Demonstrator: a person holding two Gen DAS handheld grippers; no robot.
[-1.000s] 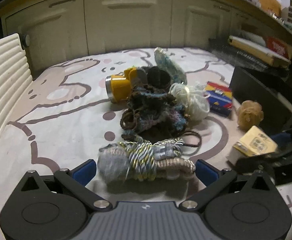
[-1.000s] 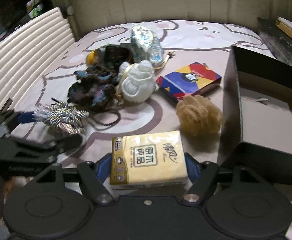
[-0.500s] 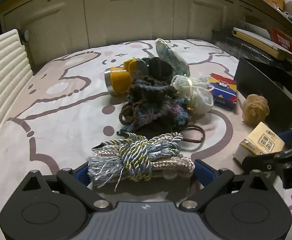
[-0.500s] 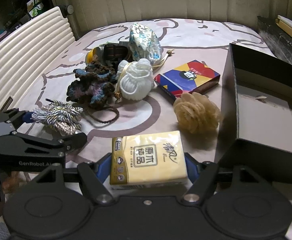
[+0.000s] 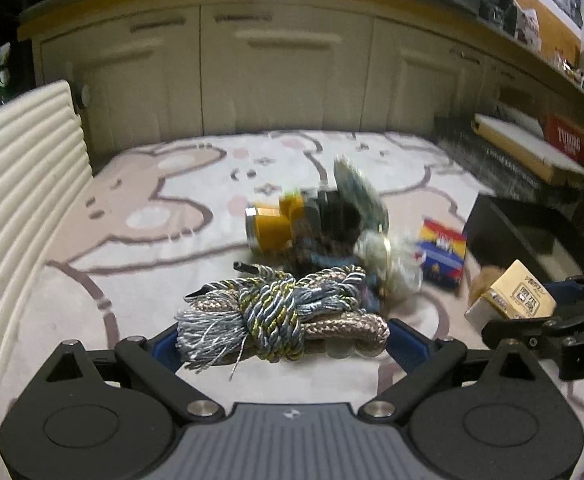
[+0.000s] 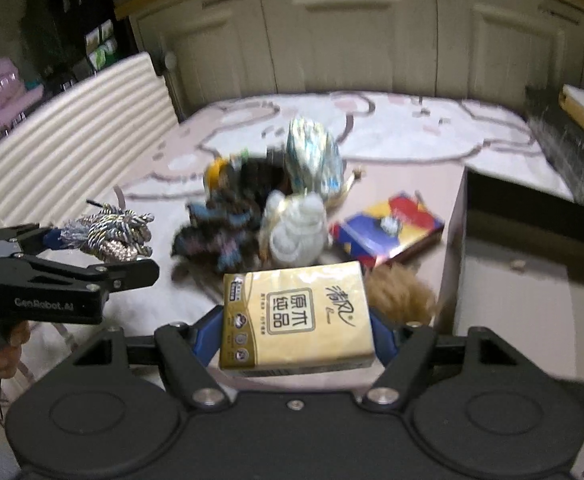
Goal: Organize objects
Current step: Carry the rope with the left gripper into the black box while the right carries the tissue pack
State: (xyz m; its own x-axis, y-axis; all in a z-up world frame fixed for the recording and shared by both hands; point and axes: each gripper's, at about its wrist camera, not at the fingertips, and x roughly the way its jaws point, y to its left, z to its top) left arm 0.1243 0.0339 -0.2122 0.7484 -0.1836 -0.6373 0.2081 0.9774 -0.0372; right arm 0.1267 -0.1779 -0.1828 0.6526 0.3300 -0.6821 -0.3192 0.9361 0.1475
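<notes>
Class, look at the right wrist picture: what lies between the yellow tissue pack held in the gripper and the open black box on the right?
In the right wrist view, a tan fluffy ball lies between the tissue pack and the black box, against the box's near wall.

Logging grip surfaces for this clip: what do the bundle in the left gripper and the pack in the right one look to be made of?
Cord bundle: twisted and braided textile cord, slightly glossy with metallic-looking threads; the frayed tassel end shows loose fibres. Tissue pack: soft pack in thin glossy golden wrap, probably plastic film; it reflects light and creases at the edges.
</notes>
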